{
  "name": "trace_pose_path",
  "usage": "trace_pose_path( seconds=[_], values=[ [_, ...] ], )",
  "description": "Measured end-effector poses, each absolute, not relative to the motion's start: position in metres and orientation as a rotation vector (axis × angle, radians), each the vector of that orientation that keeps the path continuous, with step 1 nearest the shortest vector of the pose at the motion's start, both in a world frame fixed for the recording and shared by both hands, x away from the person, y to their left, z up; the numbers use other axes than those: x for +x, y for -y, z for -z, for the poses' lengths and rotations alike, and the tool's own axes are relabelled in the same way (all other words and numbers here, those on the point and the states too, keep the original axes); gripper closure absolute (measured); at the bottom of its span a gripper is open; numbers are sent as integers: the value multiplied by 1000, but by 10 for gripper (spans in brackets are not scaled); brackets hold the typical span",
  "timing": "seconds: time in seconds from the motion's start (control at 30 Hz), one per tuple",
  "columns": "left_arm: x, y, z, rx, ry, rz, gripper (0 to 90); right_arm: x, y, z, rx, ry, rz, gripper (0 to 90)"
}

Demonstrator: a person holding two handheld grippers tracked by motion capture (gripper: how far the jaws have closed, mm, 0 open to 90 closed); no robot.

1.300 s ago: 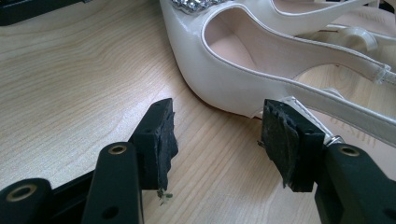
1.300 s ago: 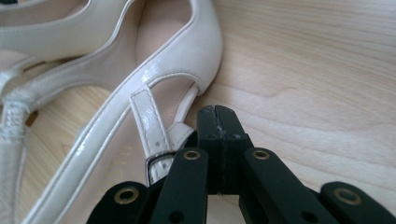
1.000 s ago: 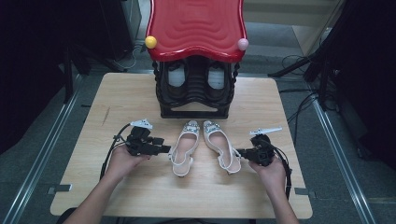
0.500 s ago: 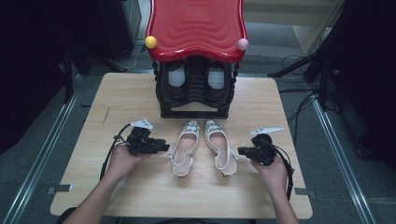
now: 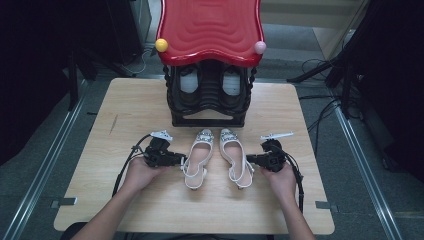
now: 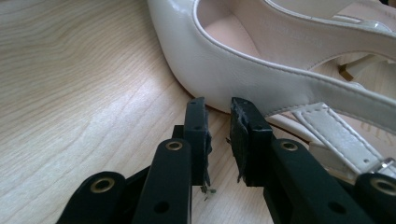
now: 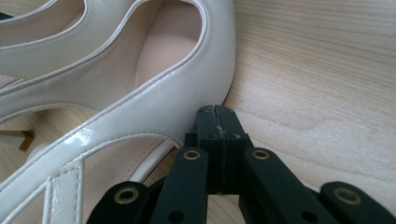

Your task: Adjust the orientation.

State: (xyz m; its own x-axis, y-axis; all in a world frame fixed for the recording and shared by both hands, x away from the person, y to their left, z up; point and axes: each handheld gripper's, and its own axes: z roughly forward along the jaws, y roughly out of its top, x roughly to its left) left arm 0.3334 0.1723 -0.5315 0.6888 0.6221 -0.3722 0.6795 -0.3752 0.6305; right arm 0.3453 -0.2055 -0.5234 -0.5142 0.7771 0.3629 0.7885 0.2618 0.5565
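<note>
Black two-fingered left gripper [image 6: 218,109], brass-ringed screw holes, bare forearms, trailing black cables

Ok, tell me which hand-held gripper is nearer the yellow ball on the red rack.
Left. The left hand-held gripper sits below the yellow ball, beside the left shoe; the right hand-held gripper is further across the table.

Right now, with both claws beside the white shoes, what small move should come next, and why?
Probably nudge both shoes together. The left claw, whose jaws have just been closing with nothing between them, and the shut right claw each sit at the outer side of the left shoe and right shoe.
</note>
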Motion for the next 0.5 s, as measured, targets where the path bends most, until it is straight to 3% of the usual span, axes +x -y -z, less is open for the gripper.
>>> trace_pose_path(
  seconds=[0.5],
  values=[
    [334,-173,533,2086,-1001,107,758,346,193,525,-1501,2474,1128,900]
  ],
)
